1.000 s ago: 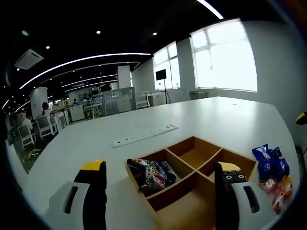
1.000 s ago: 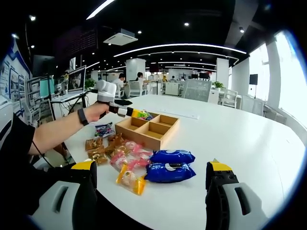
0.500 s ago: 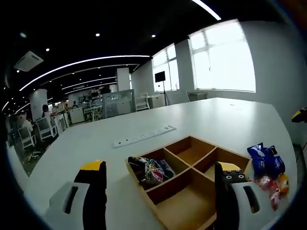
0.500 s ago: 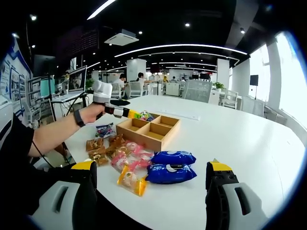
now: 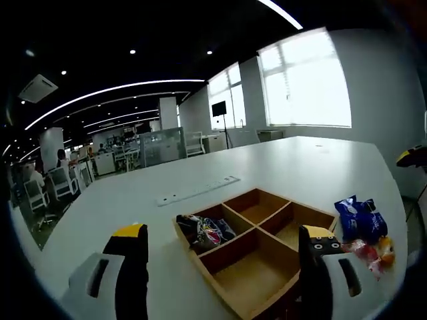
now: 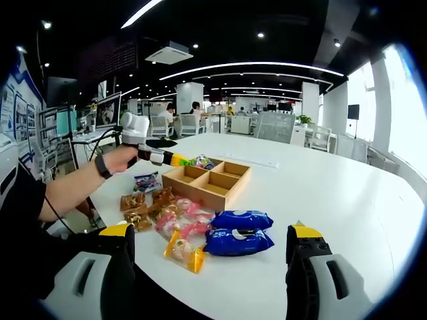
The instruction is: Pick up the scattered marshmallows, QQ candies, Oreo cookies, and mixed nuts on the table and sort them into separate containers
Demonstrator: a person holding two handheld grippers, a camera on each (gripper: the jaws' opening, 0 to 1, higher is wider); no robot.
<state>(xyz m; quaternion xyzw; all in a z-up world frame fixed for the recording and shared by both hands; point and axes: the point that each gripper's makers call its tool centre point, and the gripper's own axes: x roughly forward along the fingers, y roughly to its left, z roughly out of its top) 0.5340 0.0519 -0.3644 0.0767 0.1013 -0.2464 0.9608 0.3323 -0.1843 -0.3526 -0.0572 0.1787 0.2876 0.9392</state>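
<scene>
In the left gripper view, the left gripper [image 5: 223,267] has its jaws spread wide with nothing between them, poised above a wooden four-compartment tray [image 5: 293,212] on the white table [image 5: 280,160]. One dark snack packet [image 5: 203,230] lies in the tray's compartment at about 9 o'clock; the other three compartments show bare wood. Beyond the tray at 3 o'clock lie blue Oreo packs [image 5: 357,219] and, just beside them, pink and orange candy packets [image 5: 370,252]. A white power strip [image 5: 197,191] sits on the table at 12 o'clock from the tray.

In the right gripper view, the right gripper [image 6: 208,270] also stands wide open and empty, low over the table edge. Ahead at 12 o'clock are two blue Oreo packs, with pink and yellow candy packets [image 6: 180,233] touching them toward 9 o'clock, brown packets [image 6: 133,208] farther left, and the tray behind. The person's hand [image 6: 120,159] holds the left gripper near the tray's far left corner.
</scene>
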